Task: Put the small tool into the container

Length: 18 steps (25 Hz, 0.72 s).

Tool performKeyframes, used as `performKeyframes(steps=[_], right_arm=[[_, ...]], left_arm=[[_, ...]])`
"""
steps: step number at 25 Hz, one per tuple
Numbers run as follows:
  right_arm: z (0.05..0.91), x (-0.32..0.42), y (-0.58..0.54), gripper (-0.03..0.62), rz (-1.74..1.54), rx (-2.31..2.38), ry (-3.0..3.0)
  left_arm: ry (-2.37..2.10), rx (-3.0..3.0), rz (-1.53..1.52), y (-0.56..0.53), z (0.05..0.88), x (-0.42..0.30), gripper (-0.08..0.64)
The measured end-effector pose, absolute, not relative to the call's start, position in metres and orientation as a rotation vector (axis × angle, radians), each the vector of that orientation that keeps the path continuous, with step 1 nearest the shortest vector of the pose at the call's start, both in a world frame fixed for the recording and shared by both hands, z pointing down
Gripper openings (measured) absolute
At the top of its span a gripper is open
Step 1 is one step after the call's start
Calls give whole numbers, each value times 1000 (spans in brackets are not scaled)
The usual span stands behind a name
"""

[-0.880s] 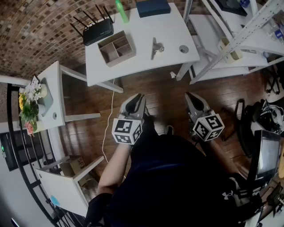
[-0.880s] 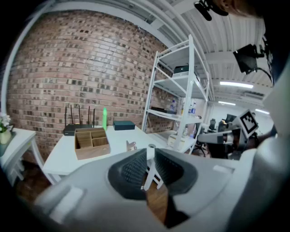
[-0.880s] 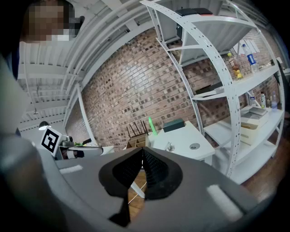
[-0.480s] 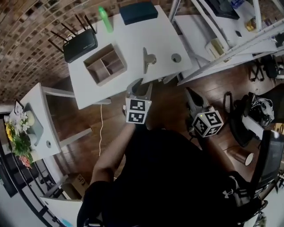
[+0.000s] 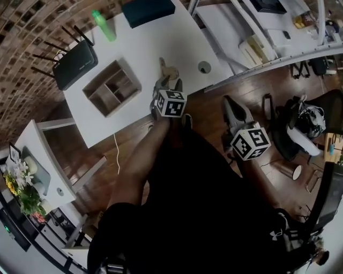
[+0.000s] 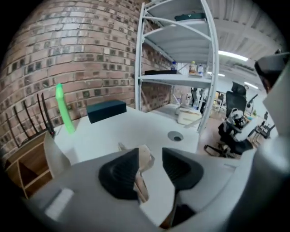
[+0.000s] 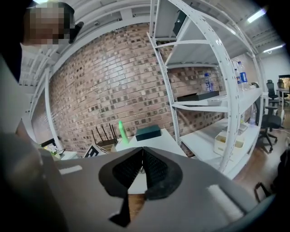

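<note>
The small tool point(image 5: 169, 71), a beige metal clip, lies on the white table point(image 5: 144, 48). My left gripper point(image 5: 166, 84) hovers over the table's near edge right at the tool. In the left gripper view the tool point(image 6: 144, 157) shows in the gap between the jaws, which stand apart, so the left gripper point(image 6: 151, 156) is open. The container, a wooden box with compartments point(image 5: 111, 87), sits to the tool's left, and its corner point(image 6: 22, 168) shows in the left gripper view too. My right gripper point(image 5: 231, 103) hangs over the wooden floor, shut and empty, its pads touching point(image 7: 142, 157).
A black router point(image 5: 75, 56), a green bottle point(image 5: 103, 25) and a dark blue box point(image 5: 148, 10) stand at the table's far side. A round grommet point(image 5: 204, 67) lies right of the tool. White metal shelving point(image 5: 268, 37) stands to the right, with chairs point(image 5: 303, 120) beyond.
My left gripper has gone forward from above the floor to the table edge, arriving at the tool. The right gripper has stayed low over the floor.
</note>
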State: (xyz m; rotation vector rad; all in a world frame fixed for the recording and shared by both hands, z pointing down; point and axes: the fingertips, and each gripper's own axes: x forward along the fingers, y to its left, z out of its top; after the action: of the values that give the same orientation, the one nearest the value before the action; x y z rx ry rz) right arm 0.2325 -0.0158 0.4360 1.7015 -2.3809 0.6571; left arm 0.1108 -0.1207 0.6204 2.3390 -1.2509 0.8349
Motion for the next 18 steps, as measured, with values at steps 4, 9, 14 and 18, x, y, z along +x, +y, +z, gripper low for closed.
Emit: performKeyframes(steps=[4,9,14,18], right_arm=[[446,253,-34,11,680,1643,-2404],[453,271,-64,11,747,1565,-2501],[465,284,-82,11,770,1467,-2542],[468,287,-93,11,799,1416,-2585]], left_arm=[[-1295,2255,973,-139,640,124,158],[-1358,2145,1117,-154,655,130,138],[-1401,2075,1256,-158,672,122,72],[-1432,2051,1240,-158,666,110,54]])
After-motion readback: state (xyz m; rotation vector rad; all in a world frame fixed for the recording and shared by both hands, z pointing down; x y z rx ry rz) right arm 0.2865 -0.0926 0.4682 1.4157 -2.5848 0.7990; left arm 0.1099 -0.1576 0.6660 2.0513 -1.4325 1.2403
